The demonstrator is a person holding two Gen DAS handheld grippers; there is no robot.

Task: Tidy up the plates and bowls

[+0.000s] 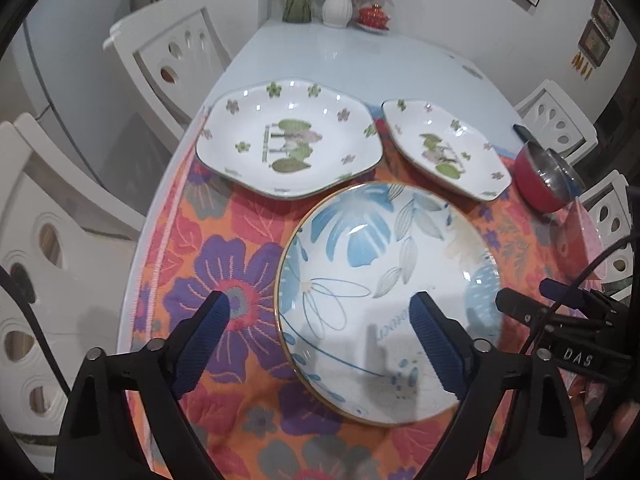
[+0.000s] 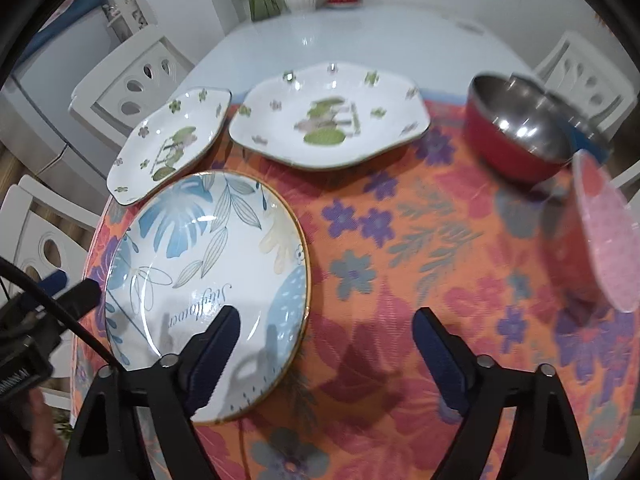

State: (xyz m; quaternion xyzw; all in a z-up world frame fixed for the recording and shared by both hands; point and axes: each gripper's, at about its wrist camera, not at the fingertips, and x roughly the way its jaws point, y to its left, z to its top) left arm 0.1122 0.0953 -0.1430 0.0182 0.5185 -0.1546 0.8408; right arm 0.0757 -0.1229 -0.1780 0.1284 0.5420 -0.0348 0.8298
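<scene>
A round blue-leaf plate [image 1: 384, 300] [image 2: 204, 280] lies on the floral cloth near the front. Behind it sit a large white floral dish [image 1: 288, 136] [image 2: 332, 116] and a smaller one [image 1: 444, 148] [image 2: 168, 140]. A red steel-lined bowl [image 1: 544, 176] [image 2: 516, 136] stands at the right, with a pink plate [image 2: 608, 232] beside it. My left gripper [image 1: 322, 316] is open, straddling the blue plate's left rim from above. My right gripper [image 2: 326, 332] is open and empty over the plate's right edge. The right gripper also shows in the left wrist view [image 1: 560, 300].
The orange floral cloth [image 2: 400, 240] covers the near half of a white table [image 1: 360, 60]. Vases and a red pot [image 1: 374, 16] stand at the far end. White chairs [image 1: 168, 60] surround the table.
</scene>
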